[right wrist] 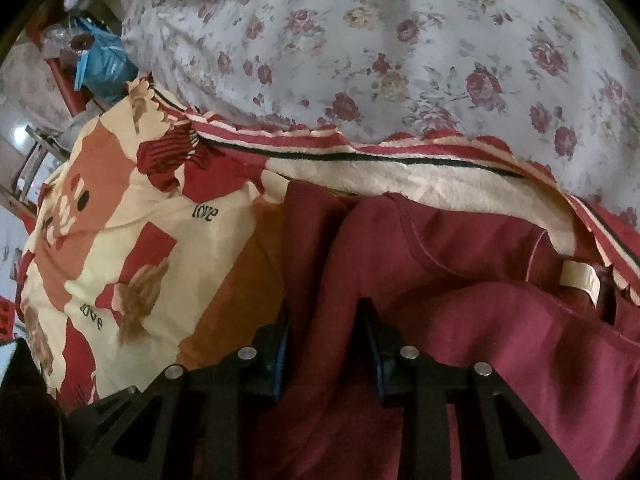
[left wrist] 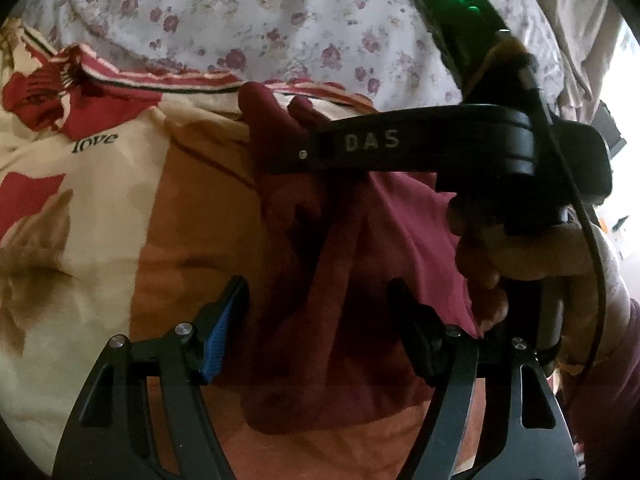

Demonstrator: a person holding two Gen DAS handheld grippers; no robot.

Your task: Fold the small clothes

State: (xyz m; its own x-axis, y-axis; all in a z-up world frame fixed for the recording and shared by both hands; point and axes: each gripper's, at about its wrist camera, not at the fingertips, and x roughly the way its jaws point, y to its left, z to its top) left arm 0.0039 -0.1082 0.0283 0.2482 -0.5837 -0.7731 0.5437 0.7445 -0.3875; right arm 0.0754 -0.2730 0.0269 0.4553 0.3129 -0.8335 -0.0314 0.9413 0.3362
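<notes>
While both grippers point down at the bed, a maroon garment lies crumpled on a cream, red and orange patterned blanket, a floral sheet beyond it. Left gripper: jaws wide, pads clear of the cloth beneath. Right gripper: jaws narrow, a raised fold of the garment between them; whether the pads press it I cannot tell. Cream label at the neckline. A hand grasps the right gripper's handle.

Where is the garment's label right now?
In the right wrist view, the label sits at far right, inside the maroon garment's neckline, just below the striped blanket edge.
</notes>
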